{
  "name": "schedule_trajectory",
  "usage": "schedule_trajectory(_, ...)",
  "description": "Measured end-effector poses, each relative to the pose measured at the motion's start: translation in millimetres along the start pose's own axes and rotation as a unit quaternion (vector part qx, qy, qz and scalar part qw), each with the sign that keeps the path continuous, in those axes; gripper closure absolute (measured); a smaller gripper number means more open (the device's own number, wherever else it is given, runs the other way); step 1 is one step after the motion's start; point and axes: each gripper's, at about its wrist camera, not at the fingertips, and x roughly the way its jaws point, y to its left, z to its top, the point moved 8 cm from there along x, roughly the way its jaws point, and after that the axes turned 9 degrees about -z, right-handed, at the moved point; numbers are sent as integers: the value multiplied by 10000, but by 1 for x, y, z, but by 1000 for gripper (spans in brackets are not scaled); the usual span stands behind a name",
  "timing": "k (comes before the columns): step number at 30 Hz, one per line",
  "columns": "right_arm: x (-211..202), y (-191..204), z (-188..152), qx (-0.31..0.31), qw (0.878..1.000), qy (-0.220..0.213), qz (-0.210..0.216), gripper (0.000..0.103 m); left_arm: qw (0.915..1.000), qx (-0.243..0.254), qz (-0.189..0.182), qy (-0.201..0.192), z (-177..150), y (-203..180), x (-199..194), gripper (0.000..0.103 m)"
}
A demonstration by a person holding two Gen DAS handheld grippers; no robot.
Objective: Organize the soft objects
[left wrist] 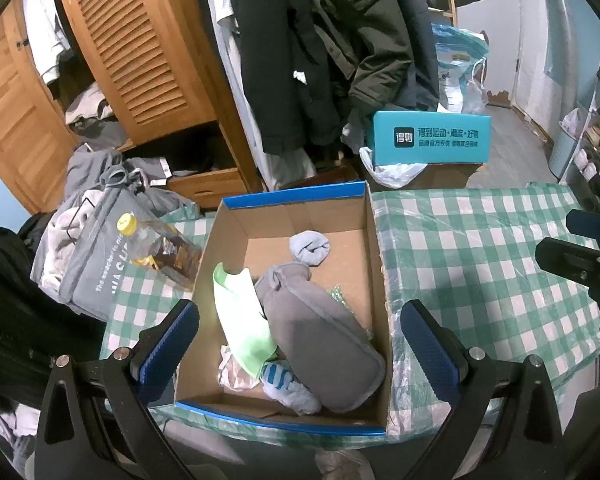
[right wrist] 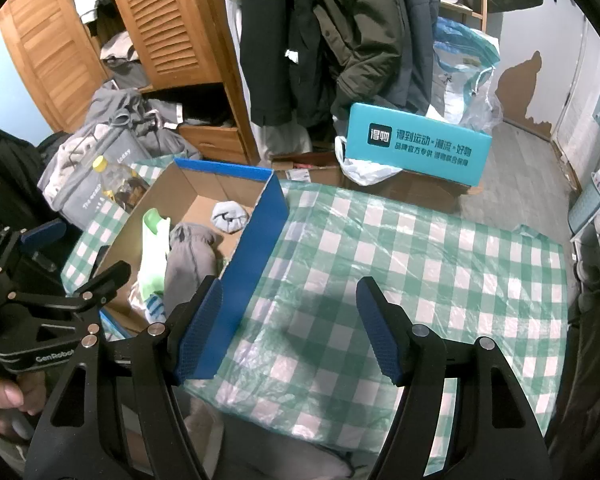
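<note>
Striped sock (left wrist: 278, 376) clear from left; right glimpses it.

Left gripper (left wrist: 300, 344) and right gripper (right wrist: 290, 328) both hold jaws spread, empty.

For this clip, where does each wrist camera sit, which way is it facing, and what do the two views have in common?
Left wrist: on the left gripper, open, above the near end of the cardboard box, looking down into it at the grey garment; the right gripper shows at the right edge.
Right wrist: on the right gripper, open, over the checked tablecloth right of the box; the left gripper and the person's hand show at left.
Shared: box, tablecloth, teal box, wardrobe.
</note>
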Motion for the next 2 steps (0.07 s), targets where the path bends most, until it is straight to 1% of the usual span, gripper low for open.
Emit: schedule_trajectory(2,0,-1,0,0,10000,7,-6,34,10000,-8,-12,10,0,-1,0,1)
